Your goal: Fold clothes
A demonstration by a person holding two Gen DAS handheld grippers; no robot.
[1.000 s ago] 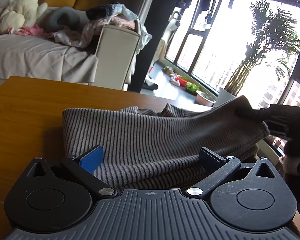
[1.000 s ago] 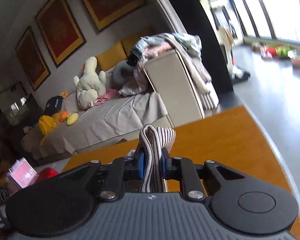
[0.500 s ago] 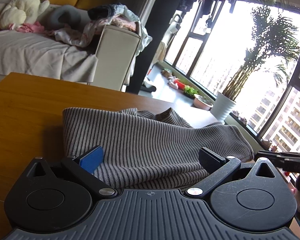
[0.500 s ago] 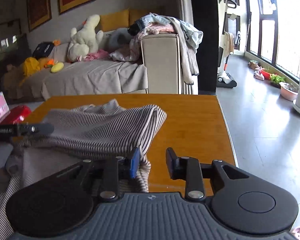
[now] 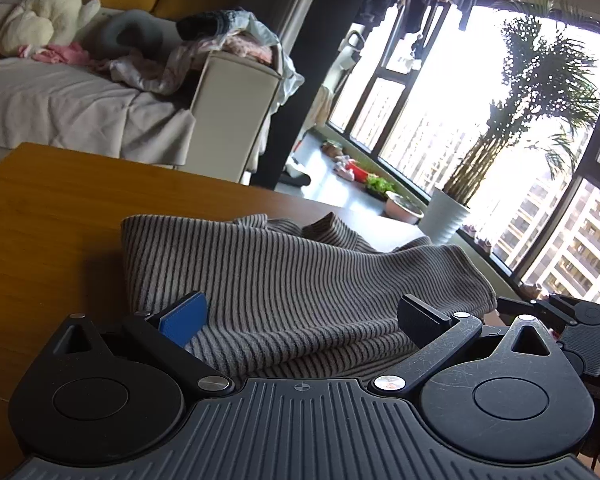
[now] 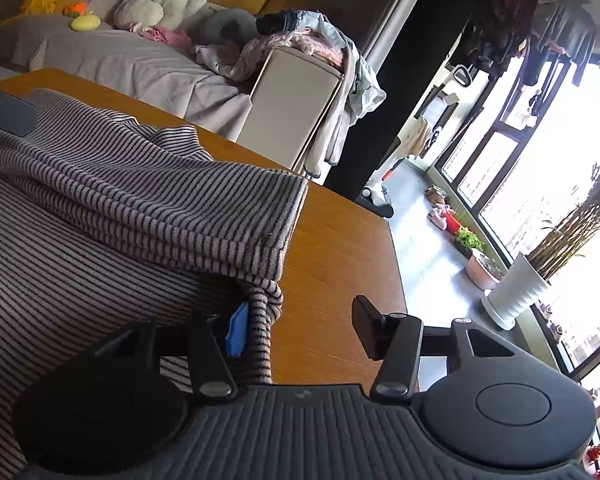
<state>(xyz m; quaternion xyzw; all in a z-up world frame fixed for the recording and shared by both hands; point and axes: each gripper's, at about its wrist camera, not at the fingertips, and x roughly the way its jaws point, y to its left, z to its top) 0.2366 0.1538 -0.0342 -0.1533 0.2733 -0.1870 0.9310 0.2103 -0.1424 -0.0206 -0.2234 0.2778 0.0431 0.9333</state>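
Note:
A grey sweater with thin dark stripes point(image 5: 280, 272) lies folded over on the wooden table point(image 5: 60, 220). My left gripper point(image 5: 300, 320) stands open and low over its near edge, with cloth under the wide-spread fingers but no pad pressing on it. In the right wrist view the sweater point(image 6: 140, 208) shows a folded top layer ending at a corner. My right gripper point(image 6: 302, 332) sits at the sweater's right edge, jaws opening. A roll of the hem touches only its blue left pad point(image 6: 238, 332). The right gripper point(image 5: 560, 316) also shows at the right edge of the left view.
The table's right edge point(image 6: 396, 264) drops to a grey floor. Behind the table stands a covered sofa point(image 5: 80, 108) with a plush toy point(image 5: 52, 12) and a pile of clothes point(image 5: 228, 44) on its arm. A white potted plant point(image 5: 444, 220) stands by the window.
My right gripper let go of the sweater's fold, rolled and came down beside the garment. The lifted right corner dropped flat onto the pile. My left gripper stayed open and still.

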